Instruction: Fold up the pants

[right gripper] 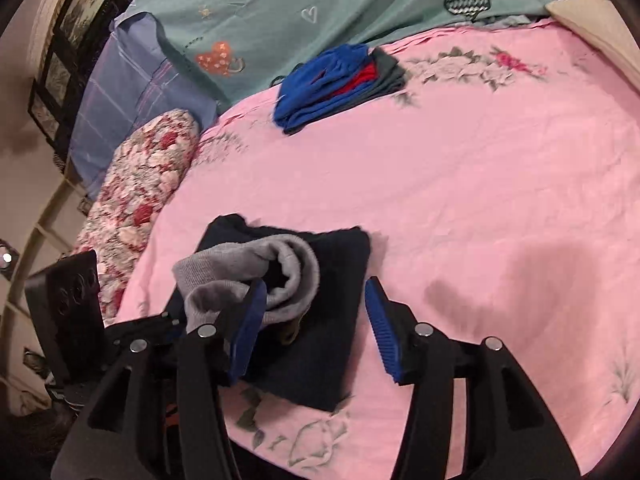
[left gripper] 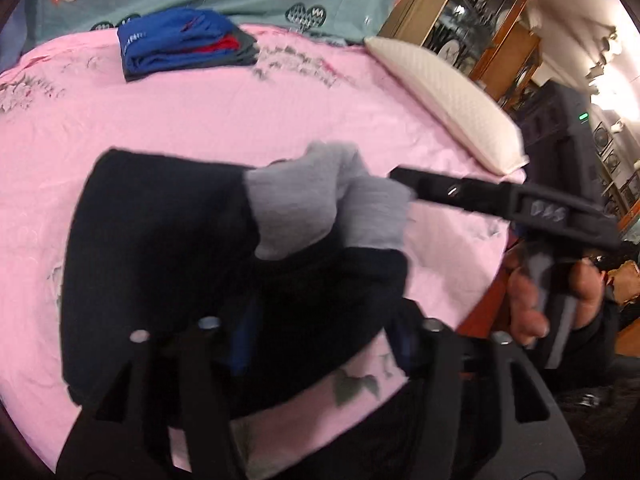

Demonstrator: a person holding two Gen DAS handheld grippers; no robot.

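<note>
The dark navy pants [left gripper: 160, 256] lie folded on the pink bedsheet [left gripper: 240, 120], their grey cuffs [left gripper: 320, 196] bunched on top. My left gripper [left gripper: 324, 340] hovers low over the near end of the pants; its blue pads are spread wide with dark cloth between them, and no pinch shows. The right gripper reaches in from the right, its fingertip [left gripper: 404, 176] touching the grey cuffs. In the right wrist view, my right gripper [right gripper: 316, 328] is open over the folded pants [right gripper: 320, 344]. Its left finger [right gripper: 248, 328] rests against the grey cuffs [right gripper: 256, 280].
A stack of folded blue, red and grey clothes [left gripper: 180, 44] sits at the far side of the bed. A white pillow [left gripper: 444, 100] lies at the right edge. A floral bolster [right gripper: 136, 204] and a teal quilt [right gripper: 320, 8] border the bed.
</note>
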